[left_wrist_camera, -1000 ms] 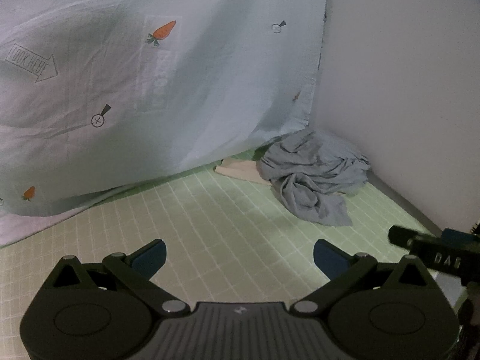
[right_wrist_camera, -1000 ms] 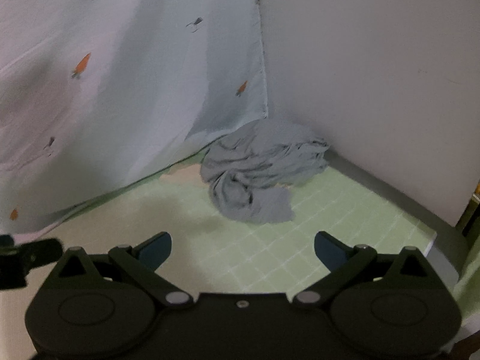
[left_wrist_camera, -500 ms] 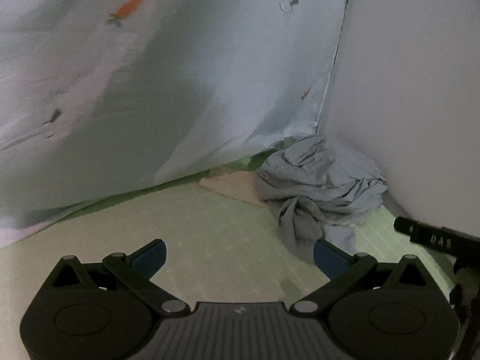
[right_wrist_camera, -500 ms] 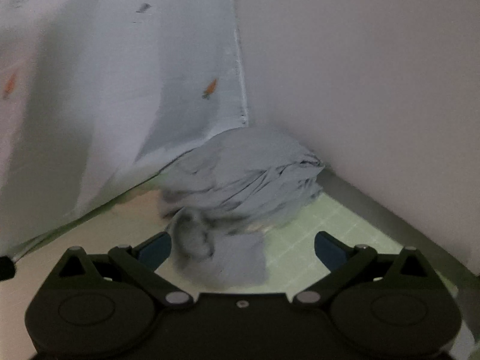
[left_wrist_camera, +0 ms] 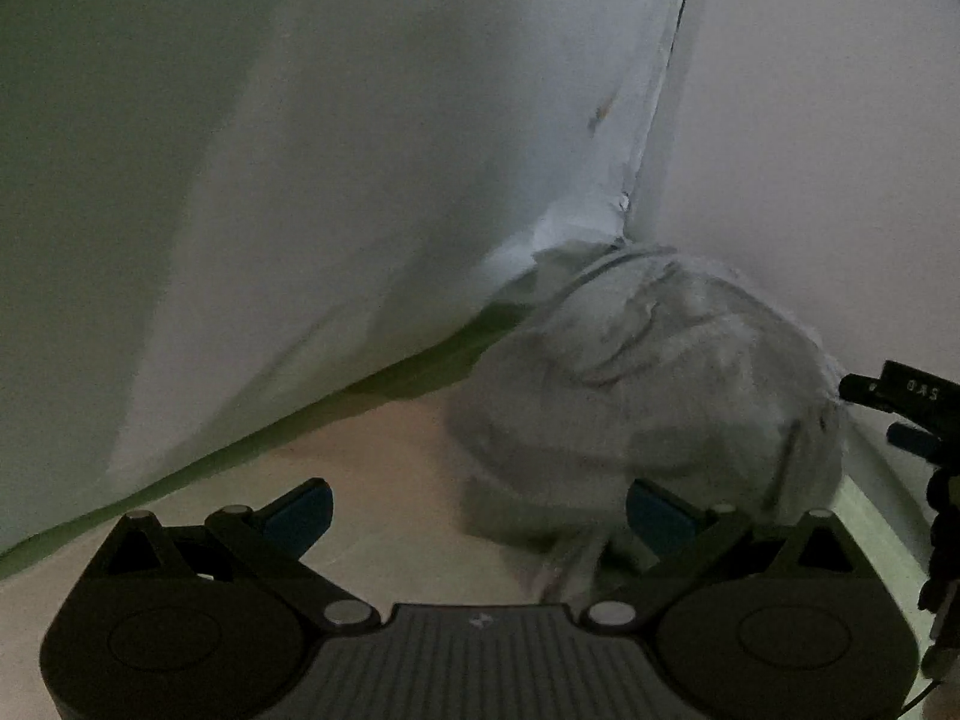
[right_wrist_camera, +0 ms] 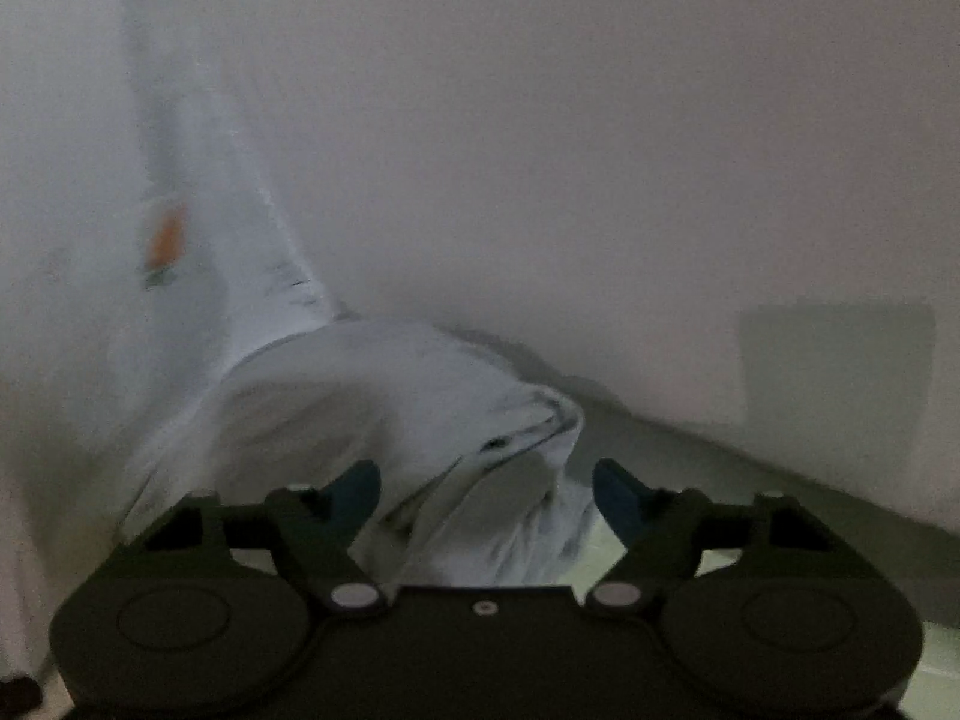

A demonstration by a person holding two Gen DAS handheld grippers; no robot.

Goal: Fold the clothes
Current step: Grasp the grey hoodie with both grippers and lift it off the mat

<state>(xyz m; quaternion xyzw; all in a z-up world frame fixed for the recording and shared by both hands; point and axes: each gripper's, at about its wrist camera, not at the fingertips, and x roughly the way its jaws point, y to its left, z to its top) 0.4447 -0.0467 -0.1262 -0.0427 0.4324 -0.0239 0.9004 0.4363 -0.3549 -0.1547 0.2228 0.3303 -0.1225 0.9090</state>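
A crumpled grey garment [left_wrist_camera: 648,396] lies in the far corner of the green checked surface, blurred in both views. My left gripper [left_wrist_camera: 480,507] is open, its right blue pad at the near edge of the heap and its left pad over bare surface. In the right wrist view the grey garment [right_wrist_camera: 420,420] fills the space in front of my right gripper [right_wrist_camera: 486,489]. That gripper is open, with folds of the cloth lying between its blue pads. Whether the pads touch the cloth I cannot tell.
A pale blue sheet with carrot prints [left_wrist_camera: 360,180] hangs as a backdrop on the left and meets a plain white wall [right_wrist_camera: 600,150] at the corner. A beige cloth [left_wrist_camera: 372,456] lies left of the heap. The right gripper's body [left_wrist_camera: 906,408] shows at the right edge.
Both grippers have moved forward toward the corner; the grey garment has gone from a heap farther off to filling the space at the fingertips. Both stay open.
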